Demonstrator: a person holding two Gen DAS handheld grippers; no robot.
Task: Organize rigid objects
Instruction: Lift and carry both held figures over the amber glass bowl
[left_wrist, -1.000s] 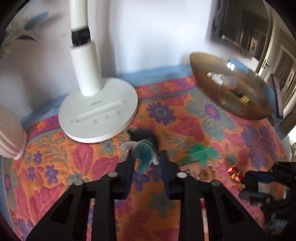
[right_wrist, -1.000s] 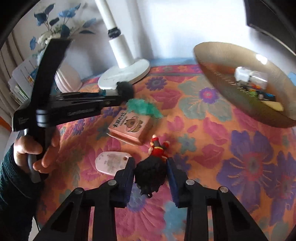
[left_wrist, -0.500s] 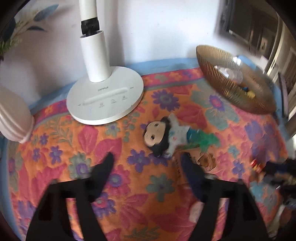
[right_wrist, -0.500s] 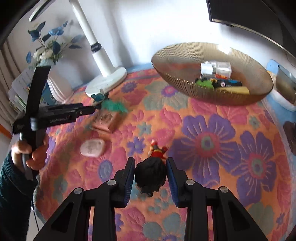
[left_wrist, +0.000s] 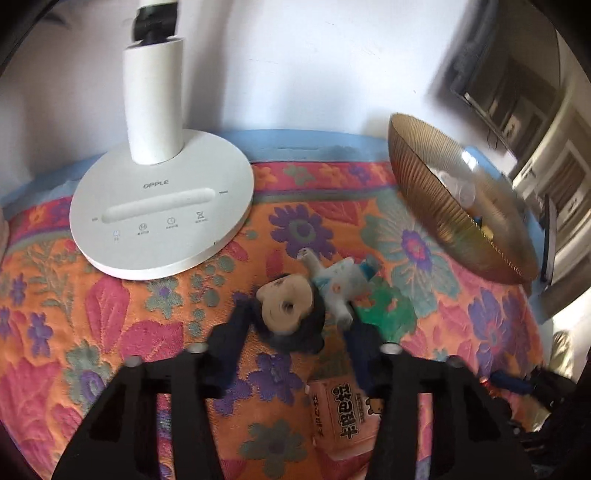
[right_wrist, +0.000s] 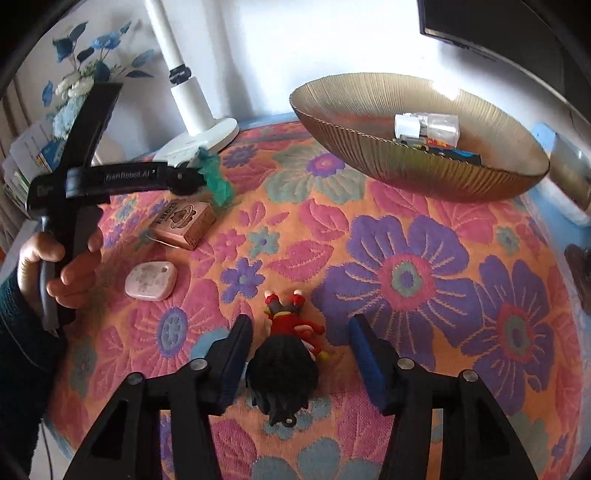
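A small doll with black hair and a red outfit lies on the flowered cloth between the spread fingers of the right gripper, touching neither pad; its head points back toward the camera and its red feet point away. The jaws there stand wide apart and hold nothing.

Over by the lamp, a second doll in a pale blue-and-white top lies on its back between the fingertips of the left gripper. Those fingers are also parted, with the doll's dark-haired head in the gap; they are blurred, and I cannot tell whether either pad touches it. Its green lower half runs off to the right, partly behind the right-hand finger.

Just below that doll a pink box with printed characters shows between the gripper's arms, its edges cut off by them. From the right wrist view the same box sits beside a pale pink rounded pebble-like piece, whose nature I can't make out.

A wide ribbed golden bowl stands at the far side, holding a white-capped clear container and some flat coloured packets, too small to identify.

A white lamp base sits near the wall. The cloth is orange with purple, pink and teal flowers over a blue edge. Blue artificial flowers stand at the far left against a white wall.
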